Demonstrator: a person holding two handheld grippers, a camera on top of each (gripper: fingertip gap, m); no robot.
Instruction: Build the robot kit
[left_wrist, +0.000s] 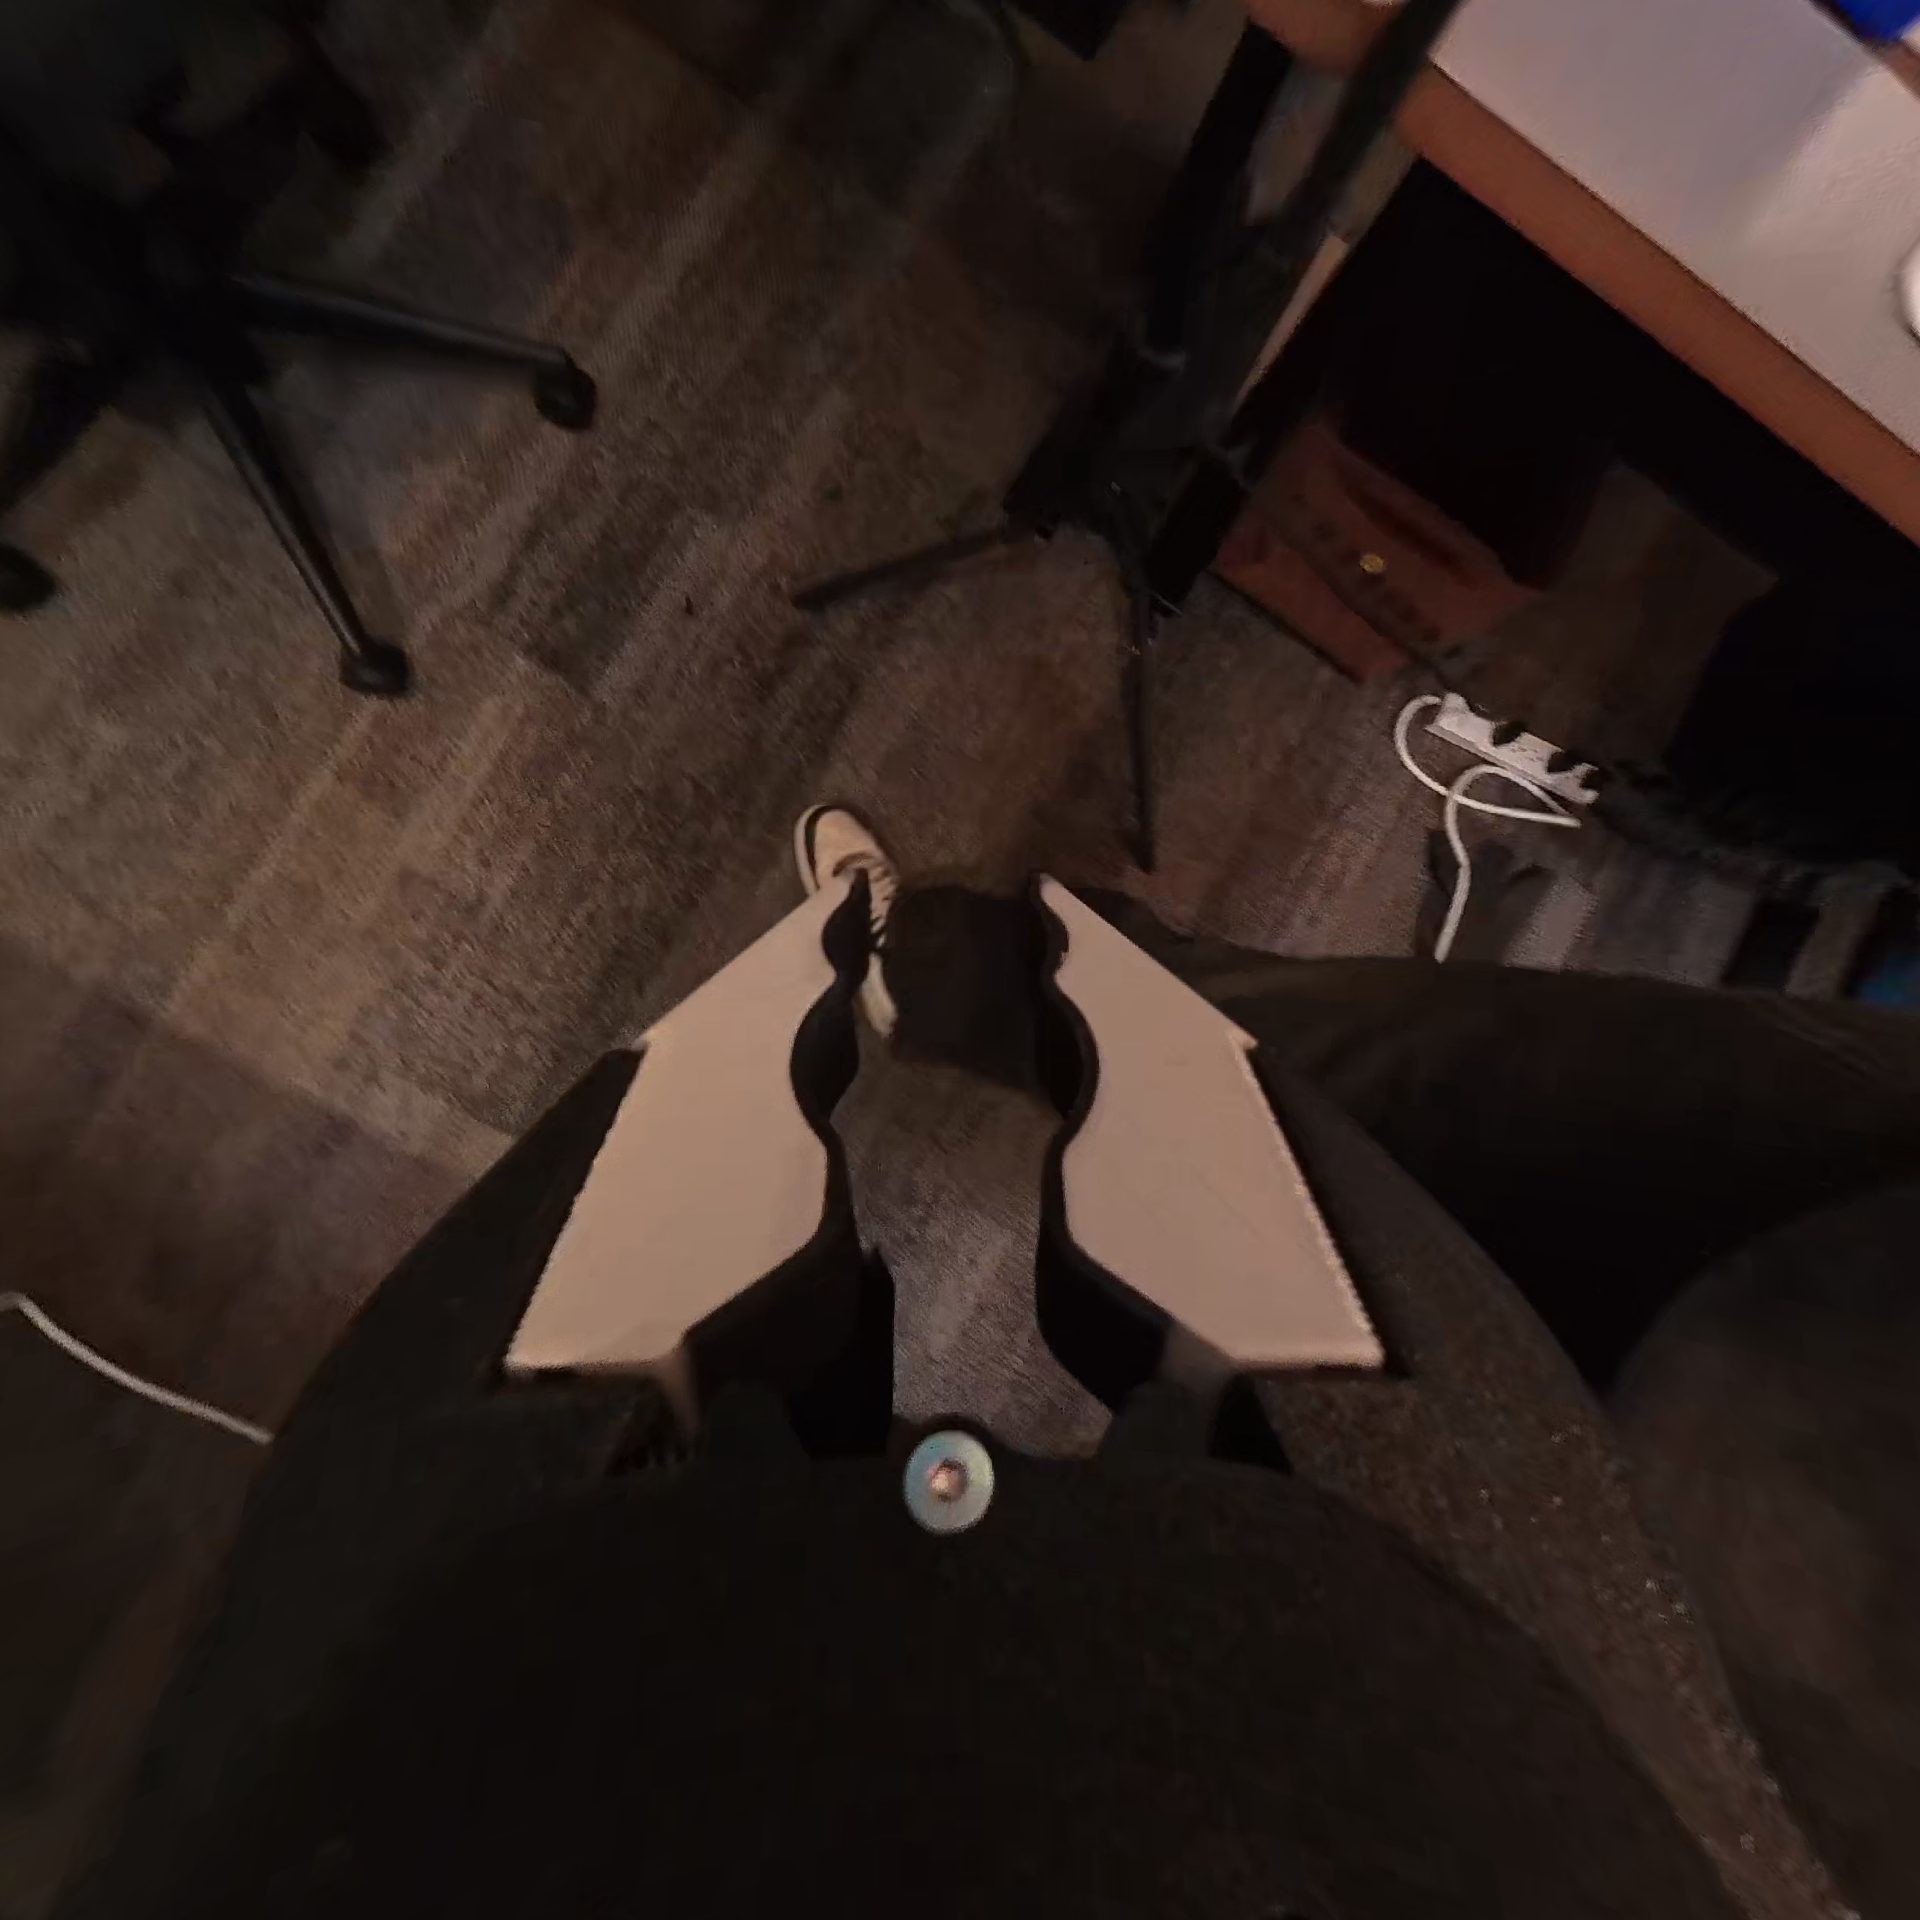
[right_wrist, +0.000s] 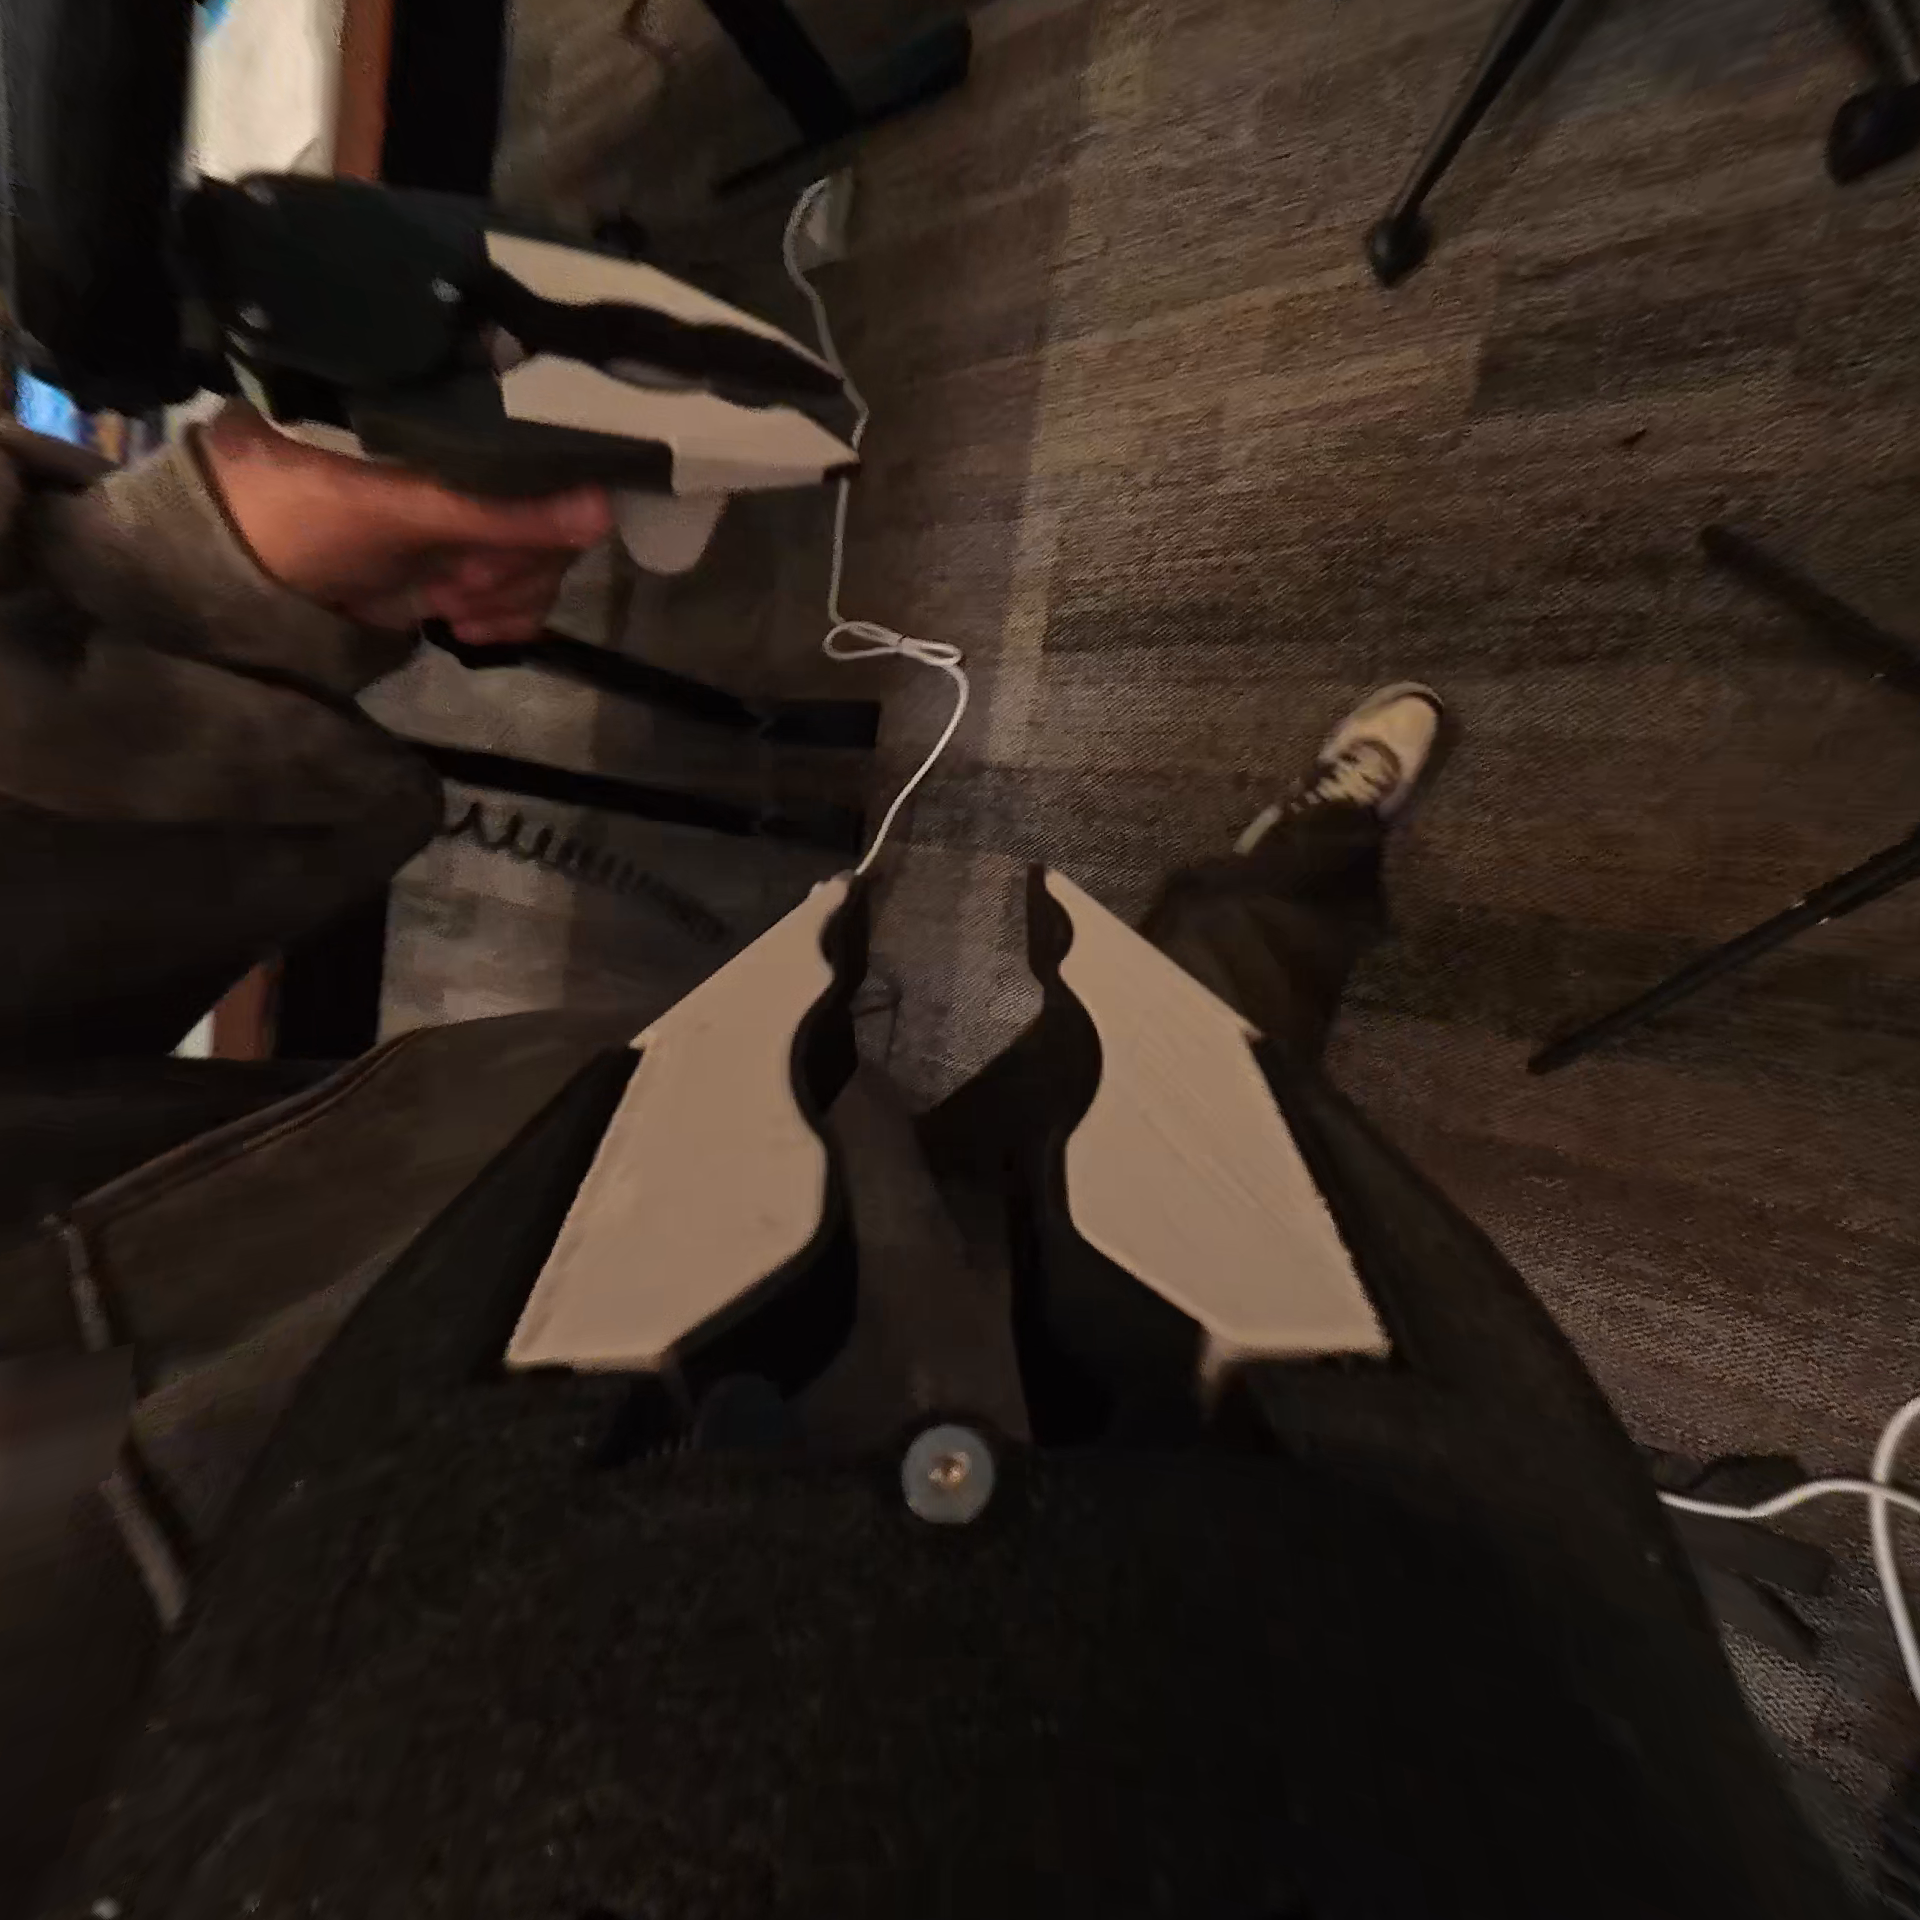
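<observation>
Pointing down at the carpet (left_wrist: 520, 883), both grippers (left_wrist: 951, 894) (right_wrist: 945, 883) hold their fingers apart, empty.

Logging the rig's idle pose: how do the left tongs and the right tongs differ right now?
The left tongs point down over a light shoe and dark trouser leg; the right tongs have their left tip at a white cord, with the shoe off to the side. Both are open, empty, above the carpet.

My left gripper (left_wrist: 951, 883): jaws apart, nothing between, pointing down. My right gripper (right_wrist: 945, 878): jaws apart too, empty, also aimed down. In right wrist view left gripper (right_wrist: 847, 426) shows far left, held level by bare hand (right_wrist: 416, 551), sleeve at wrist.
</observation>
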